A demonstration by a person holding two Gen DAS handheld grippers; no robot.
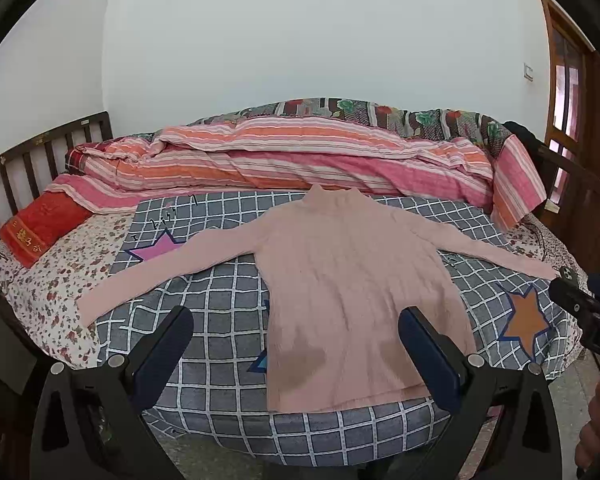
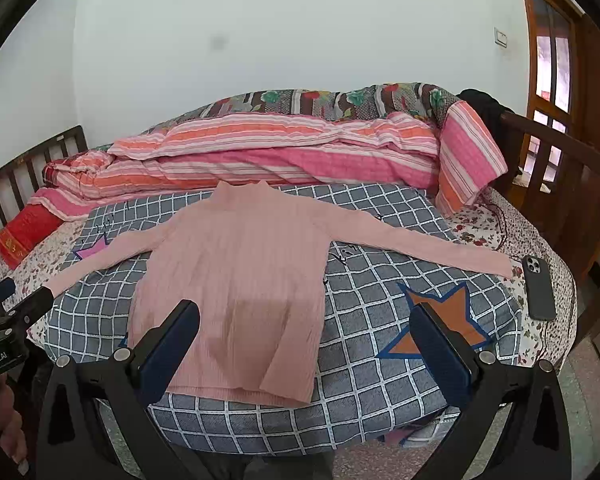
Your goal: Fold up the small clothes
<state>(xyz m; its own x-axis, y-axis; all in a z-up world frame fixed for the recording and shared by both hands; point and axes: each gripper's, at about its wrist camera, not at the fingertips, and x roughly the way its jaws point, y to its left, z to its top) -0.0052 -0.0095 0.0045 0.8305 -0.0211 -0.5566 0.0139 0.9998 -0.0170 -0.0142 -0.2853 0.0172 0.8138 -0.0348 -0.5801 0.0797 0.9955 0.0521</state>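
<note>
— Black fingers with blue pads frame the near edge in both views. How do the claws stand?

— The left gripper has its jaws wide apart, holding nothing, above the hem of the pink turtleneck sweater. The right gripper is spread just as wide, also holding nothing; its left finger is over the sweater's lower body, its right one over an orange star.

— And where is the sweater?

— Flat on a grey checked blanket, front up, both sleeves stretched sideways, collar pointing to the far side.

— What does one camera catch that the other misses?

— The right wrist view shows a dark phone lying whole on the floral sheet, just beyond the right cuff; the left view shows only its top corner. The left view gives more of the red pillow and the pink star under the left sleeve.

— Farther back?

— A striped pink-and-orange quilt rolled along the wall, with a wooden door at the right.
</note>
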